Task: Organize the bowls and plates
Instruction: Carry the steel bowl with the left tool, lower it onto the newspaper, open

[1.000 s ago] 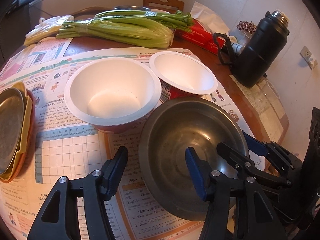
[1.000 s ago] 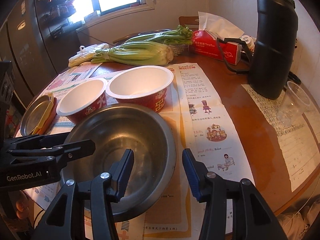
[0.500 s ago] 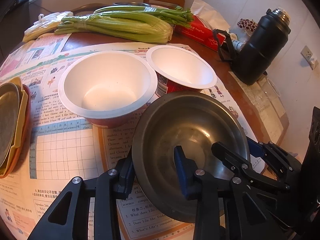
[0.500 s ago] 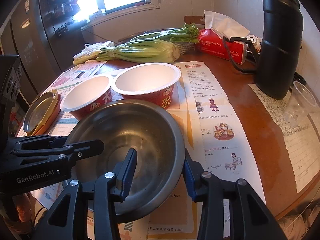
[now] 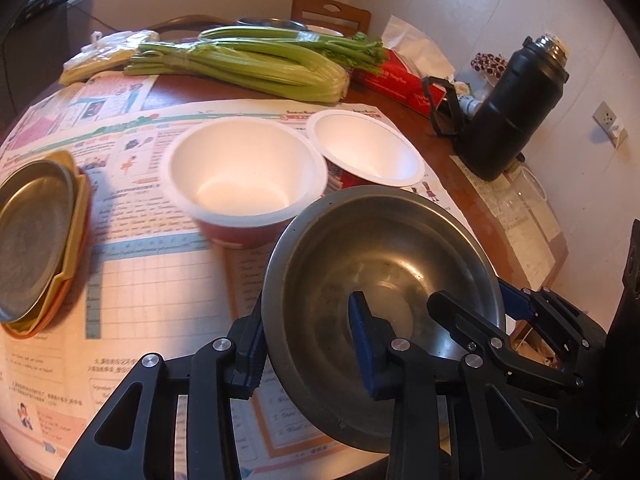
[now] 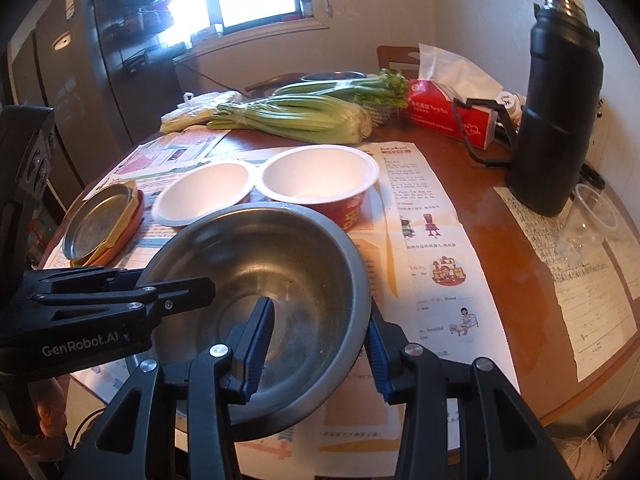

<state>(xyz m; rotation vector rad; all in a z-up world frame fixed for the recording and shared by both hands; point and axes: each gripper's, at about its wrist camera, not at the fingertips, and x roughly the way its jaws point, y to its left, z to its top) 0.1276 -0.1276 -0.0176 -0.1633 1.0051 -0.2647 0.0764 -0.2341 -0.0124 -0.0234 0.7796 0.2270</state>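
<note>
Round wooden table (image 6: 500,216) fills both views, mostly covered with printed paper sheets (image 6: 424,240).

Steel bowl (image 5: 384,256) is the task item in play: lower centre-right of the left wrist view, lower centre-left of the right wrist view, tilted. Whether its base rests on the paper, cannot tell.

Left gripper (image 5: 308,344) is clamped on the bowl's near-left rim, one pad outside the wall, the blue pad inside. Right gripper (image 6: 320,344) is clamped on the near-right rim the same way, one blue pad inside, one outside. Each tool's arm shows in the other's view, reaching over the rim.

Black thermos (image 6: 560,112) stands upright at the upper right of both views, well apart from the bowl.

Celery bunch (image 5: 248,64) lies across the far side of the table, upper centre. Red tissue box (image 6: 448,116) sits just right of it.

Two white-lined red paper bowls (image 5: 244,172) (image 5: 368,152) sit side by side, rims touching, just behind the steel bowl.

Stack of plates (image 5: 36,236), metal one on top of yellow and orange ones, is at the left edge of the left wrist view.

Clear plastic cup (image 6: 596,216) lies at the right edge by the thermos.
</note>
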